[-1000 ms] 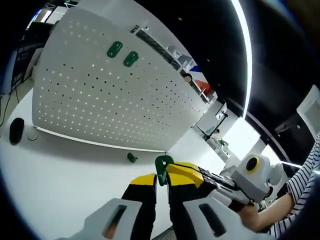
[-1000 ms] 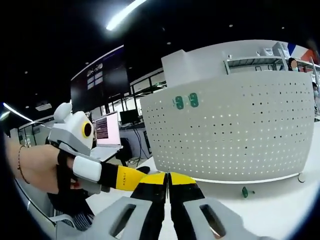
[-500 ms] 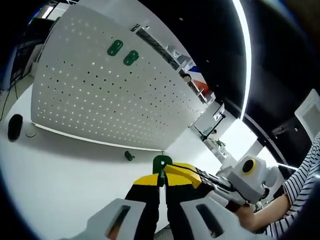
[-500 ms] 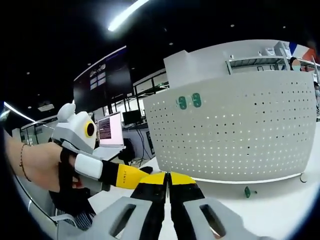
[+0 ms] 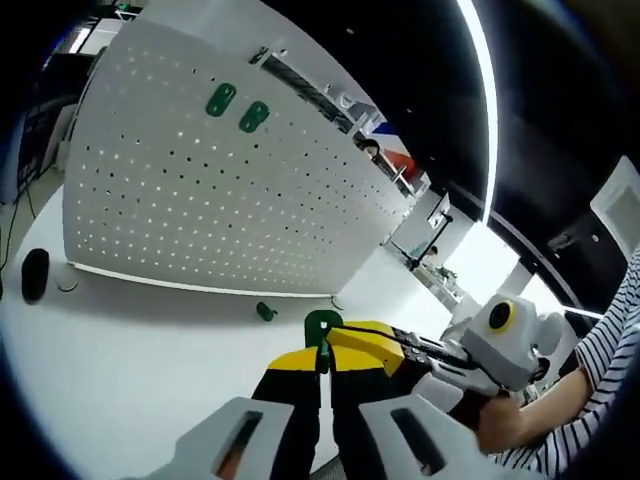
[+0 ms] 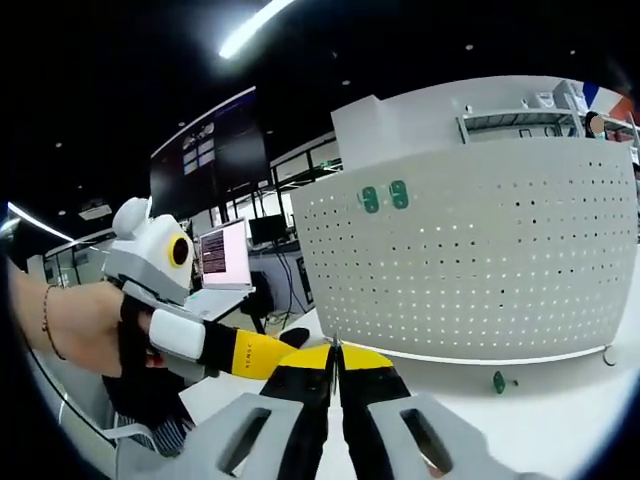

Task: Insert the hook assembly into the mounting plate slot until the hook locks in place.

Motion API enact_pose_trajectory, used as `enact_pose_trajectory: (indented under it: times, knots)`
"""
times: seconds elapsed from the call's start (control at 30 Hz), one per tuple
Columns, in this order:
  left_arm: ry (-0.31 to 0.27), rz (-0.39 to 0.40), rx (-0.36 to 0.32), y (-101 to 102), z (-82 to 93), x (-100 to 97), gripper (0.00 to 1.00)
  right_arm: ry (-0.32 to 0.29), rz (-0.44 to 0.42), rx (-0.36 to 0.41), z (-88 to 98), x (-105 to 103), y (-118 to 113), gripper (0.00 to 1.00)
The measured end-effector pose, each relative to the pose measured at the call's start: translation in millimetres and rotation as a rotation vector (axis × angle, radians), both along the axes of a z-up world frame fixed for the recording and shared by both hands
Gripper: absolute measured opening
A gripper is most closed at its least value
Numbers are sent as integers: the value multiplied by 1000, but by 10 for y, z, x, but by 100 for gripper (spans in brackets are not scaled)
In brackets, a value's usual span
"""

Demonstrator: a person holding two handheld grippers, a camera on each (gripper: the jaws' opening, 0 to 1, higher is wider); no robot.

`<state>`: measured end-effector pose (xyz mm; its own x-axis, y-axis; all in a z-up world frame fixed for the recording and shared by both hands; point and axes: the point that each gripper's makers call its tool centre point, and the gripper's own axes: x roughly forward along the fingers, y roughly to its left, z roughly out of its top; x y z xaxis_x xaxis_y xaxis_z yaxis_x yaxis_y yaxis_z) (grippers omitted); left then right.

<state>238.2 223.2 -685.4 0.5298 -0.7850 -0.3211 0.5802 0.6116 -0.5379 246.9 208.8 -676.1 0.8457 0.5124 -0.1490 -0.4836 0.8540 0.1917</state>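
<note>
left gripper (image 5: 322, 362) and right gripper (image 6: 335, 362) each pinch the green hook (image 5: 322, 325) before the pegboard (image 5: 200, 200).

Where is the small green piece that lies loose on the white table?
In the left gripper view the small green piece lies on the white table, just before the pegboard's lower edge, beyond the gripper tips.

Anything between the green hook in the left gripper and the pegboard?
Nothing visible. The left gripper holds the green hook above the white table, apart from the perforated white pegboard. The right gripper touches the hook from the side. A loose green piece lies below the board, off the path.
</note>
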Motion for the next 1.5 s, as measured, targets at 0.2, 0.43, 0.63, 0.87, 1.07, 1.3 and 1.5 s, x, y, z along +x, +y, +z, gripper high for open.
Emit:
enact_pose_trajectory:
  times: [0.2,0.43,0.63,0.87,1.07,1.3,1.5]
  knots:
    - [-47,11,55,5,-16,27,1,8,-9,-1,5,25,-2,0]
    - [-107,16,103,15,-33,51,1,-11,-13,2,112,21,-66,0]
    - [-178,33,164,46,-3,119,1,-24,-76,-20,195,64,-251,4]
    - [-254,94,235,162,70,261,1,0,-124,-41,135,84,-460,17]
    - [-280,178,246,319,165,397,1,75,-161,-48,48,62,-650,25]
    - [-313,247,259,437,241,513,1,108,-193,-88,-57,-11,-852,35]
    - [-354,296,284,517,313,614,1,113,-206,-120,-108,-106,-957,40]
